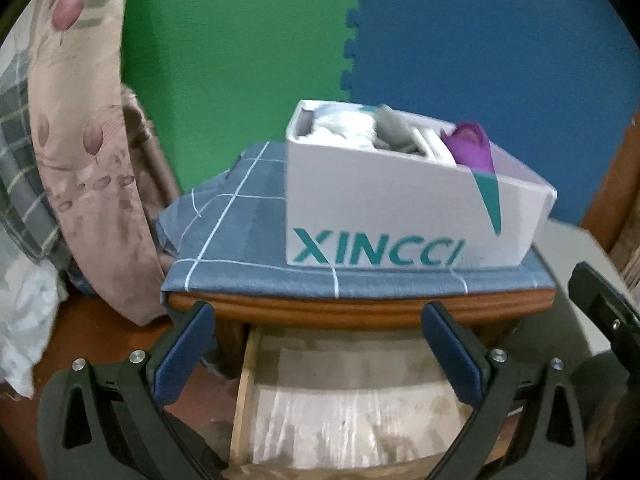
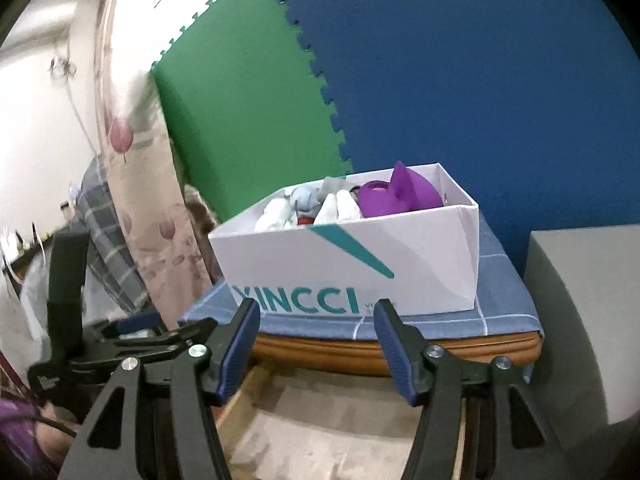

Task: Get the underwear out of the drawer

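The wooden drawer [image 1: 245,392] of a nightstand stands pulled out below me, and only a pale lining shows inside it [image 2: 320,436]. On top of the nightstand sits a white box [image 1: 380,208] with teal lettering. It holds a purple garment [image 1: 470,146] and folded white and grey garments [image 1: 360,128]. My left gripper [image 1: 318,312] hangs open over the drawer's back edge, nothing between its blue pads. My right gripper [image 2: 318,306] is open too, in front of the box [image 2: 420,264], with the purple garment [image 2: 396,194] beyond it. The left gripper's black body [image 2: 120,336] shows at the left.
A blue checked cloth [image 1: 240,232] covers the nightstand top. A floral curtain [image 1: 80,152] and a plaid fabric [image 2: 108,232] hang at the left. Green and blue foam mats [image 1: 480,40] line the wall behind. A grey block [image 2: 580,320] stands to the right.
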`<move>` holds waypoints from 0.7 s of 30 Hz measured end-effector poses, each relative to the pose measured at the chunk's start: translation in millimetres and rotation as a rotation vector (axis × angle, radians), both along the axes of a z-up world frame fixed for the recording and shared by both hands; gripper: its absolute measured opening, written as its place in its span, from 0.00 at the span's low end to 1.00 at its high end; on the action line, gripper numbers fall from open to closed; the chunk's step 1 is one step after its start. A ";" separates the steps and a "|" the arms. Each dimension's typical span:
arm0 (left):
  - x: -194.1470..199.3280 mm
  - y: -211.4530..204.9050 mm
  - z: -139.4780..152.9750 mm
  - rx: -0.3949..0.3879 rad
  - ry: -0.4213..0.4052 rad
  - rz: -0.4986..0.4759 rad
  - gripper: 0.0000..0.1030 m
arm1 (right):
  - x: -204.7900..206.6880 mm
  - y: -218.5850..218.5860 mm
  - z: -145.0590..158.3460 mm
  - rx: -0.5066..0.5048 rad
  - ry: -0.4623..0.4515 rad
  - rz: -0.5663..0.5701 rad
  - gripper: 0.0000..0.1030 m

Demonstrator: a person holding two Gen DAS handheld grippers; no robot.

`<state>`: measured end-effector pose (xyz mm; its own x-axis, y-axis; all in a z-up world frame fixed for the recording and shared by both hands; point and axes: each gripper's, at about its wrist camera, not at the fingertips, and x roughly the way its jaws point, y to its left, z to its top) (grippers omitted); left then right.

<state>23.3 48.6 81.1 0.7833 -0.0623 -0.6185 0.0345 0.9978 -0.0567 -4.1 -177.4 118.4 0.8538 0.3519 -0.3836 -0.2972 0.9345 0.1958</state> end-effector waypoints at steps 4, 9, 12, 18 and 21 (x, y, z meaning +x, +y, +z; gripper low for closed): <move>-11.1 -15.1 -3.5 0.077 -0.028 0.007 0.99 | -4.7 1.5 -5.2 -0.035 -0.012 -0.003 0.59; -30.4 -15.0 9.4 0.075 -0.113 0.025 0.99 | 1.3 -10.8 -13.9 -0.030 0.024 -0.030 0.59; -39.9 -15.8 17.5 0.106 -0.173 0.056 1.00 | 2.2 -15.4 -15.3 -0.019 0.035 -0.031 0.59; -43.2 -12.5 26.7 0.042 -0.153 -0.002 1.00 | 0.6 -9.6 -15.6 -0.044 0.032 -0.006 0.59; -45.6 -10.9 31.5 0.016 -0.164 0.009 1.00 | 1.0 -8.6 -17.5 -0.048 0.046 0.005 0.59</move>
